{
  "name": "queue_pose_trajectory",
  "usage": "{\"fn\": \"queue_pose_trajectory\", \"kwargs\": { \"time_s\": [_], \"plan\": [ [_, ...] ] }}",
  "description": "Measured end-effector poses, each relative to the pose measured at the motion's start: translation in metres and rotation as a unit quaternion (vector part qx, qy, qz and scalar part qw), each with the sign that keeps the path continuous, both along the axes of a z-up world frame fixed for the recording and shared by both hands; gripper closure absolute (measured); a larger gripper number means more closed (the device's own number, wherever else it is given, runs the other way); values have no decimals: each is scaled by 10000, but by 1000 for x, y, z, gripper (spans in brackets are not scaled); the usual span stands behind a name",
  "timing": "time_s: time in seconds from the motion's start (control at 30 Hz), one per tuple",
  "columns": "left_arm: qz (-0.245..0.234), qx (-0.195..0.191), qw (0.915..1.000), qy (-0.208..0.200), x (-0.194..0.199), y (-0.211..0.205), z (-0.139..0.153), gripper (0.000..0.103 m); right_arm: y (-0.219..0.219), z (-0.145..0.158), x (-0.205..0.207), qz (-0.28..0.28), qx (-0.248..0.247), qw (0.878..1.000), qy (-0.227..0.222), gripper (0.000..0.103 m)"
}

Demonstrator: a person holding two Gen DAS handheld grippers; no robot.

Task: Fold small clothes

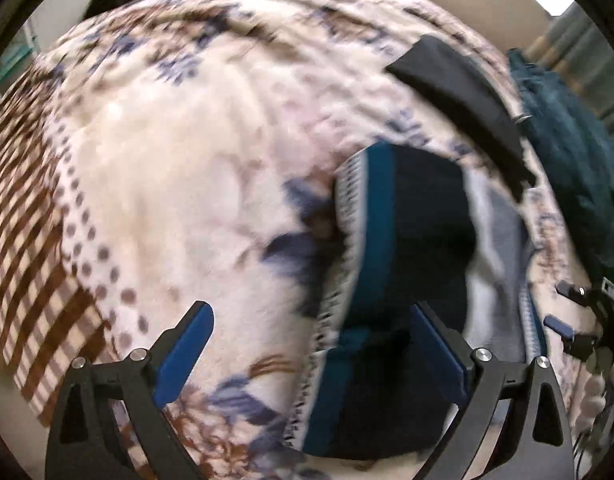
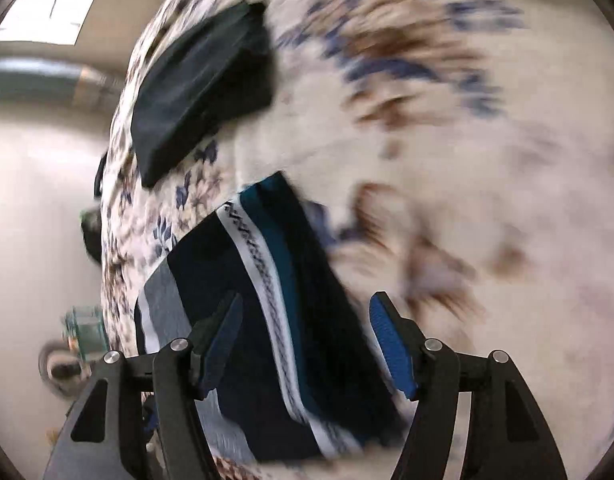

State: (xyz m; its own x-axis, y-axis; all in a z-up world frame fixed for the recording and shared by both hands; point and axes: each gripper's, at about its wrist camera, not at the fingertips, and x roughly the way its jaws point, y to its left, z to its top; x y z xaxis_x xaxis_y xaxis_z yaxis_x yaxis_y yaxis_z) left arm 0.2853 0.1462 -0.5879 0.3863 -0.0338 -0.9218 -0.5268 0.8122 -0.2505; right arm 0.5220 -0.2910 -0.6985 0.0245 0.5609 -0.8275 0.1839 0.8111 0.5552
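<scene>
A folded small garment (image 1: 407,248), dark navy with a teal band, a white patterned stripe and a grey part, lies on the floral bedspread (image 1: 179,168). My left gripper (image 1: 311,312) hovers open above its left edge, with one blue pad over the cloth and the other over the bedspread. Nothing is pinched. In the right wrist view the same garment (image 2: 243,280) lies under my right gripper (image 2: 307,300), whose jaws stand apart above it without pressing it. The right gripper (image 1: 563,308) also shows at the right edge of the left wrist view.
A black folded garment (image 1: 459,92) (image 2: 203,84) lies beyond the navy one on the bedspread (image 2: 487,184). A dark teal cloth (image 1: 567,152) is heaped at the bed's far side. The bed edge drops to a pale floor (image 2: 35,208) on the left.
</scene>
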Motion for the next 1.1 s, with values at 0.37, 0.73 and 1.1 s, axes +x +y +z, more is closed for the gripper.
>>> {"fn": "queue_pose_trajectory", "kwargs": {
  "time_s": [0.37,0.73,1.1],
  "plan": [
    [-165,-94,9998,-45,21,-8,-2,4,16,25,21,713,-848,9930,-420,94],
    [-298,-756,9967,-83,36,-3,-15,4,-13,3,6,935,133,9955,44,17],
    [-502,-2335,9686,-686,54,13,-52,4,24,-62,18,1683,1918,9659,447,7]
  ]
}}
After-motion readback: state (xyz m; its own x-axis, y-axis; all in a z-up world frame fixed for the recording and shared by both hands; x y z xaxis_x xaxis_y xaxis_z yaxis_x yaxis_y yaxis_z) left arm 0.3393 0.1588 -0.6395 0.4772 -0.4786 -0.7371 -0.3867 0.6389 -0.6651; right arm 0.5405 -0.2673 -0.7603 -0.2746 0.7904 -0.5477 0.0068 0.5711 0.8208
